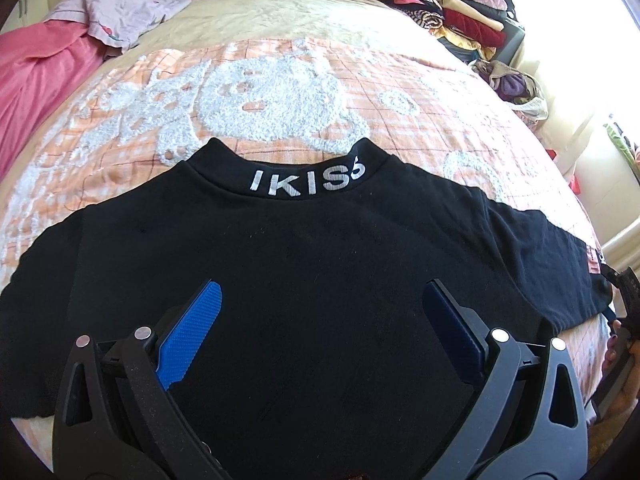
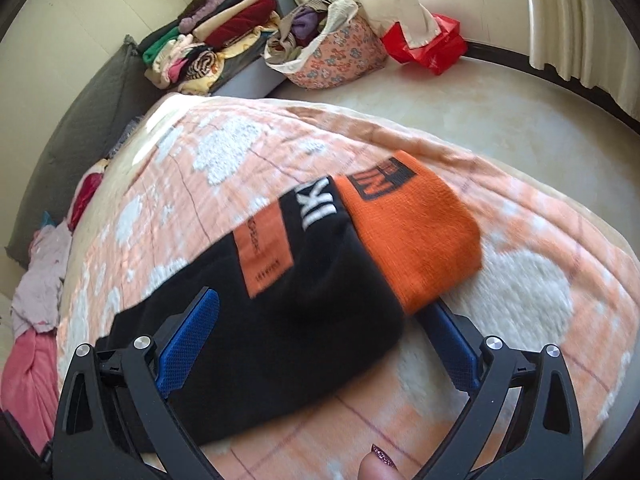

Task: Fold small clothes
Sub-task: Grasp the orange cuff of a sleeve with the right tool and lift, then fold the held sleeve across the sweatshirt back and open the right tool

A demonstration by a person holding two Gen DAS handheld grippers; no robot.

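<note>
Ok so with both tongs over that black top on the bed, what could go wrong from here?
Two risks.

The right tongs stand open over the black top, where its orange sleeve cuff lies folded onto it; closing there could pinch several layers, maybe the fluffy blanket too, and spoil the fold.

The left tongs hover open mid-body; a grab there, away from any edge, would likely bunch the fabric.

I see a bed [image 1: 304,64] under an orange patterned blanket [image 2: 224,168]; beyond its far corner, pale curtains [image 2: 560,20] glow with daylight over a cream floor [image 2: 460,100].
</note>
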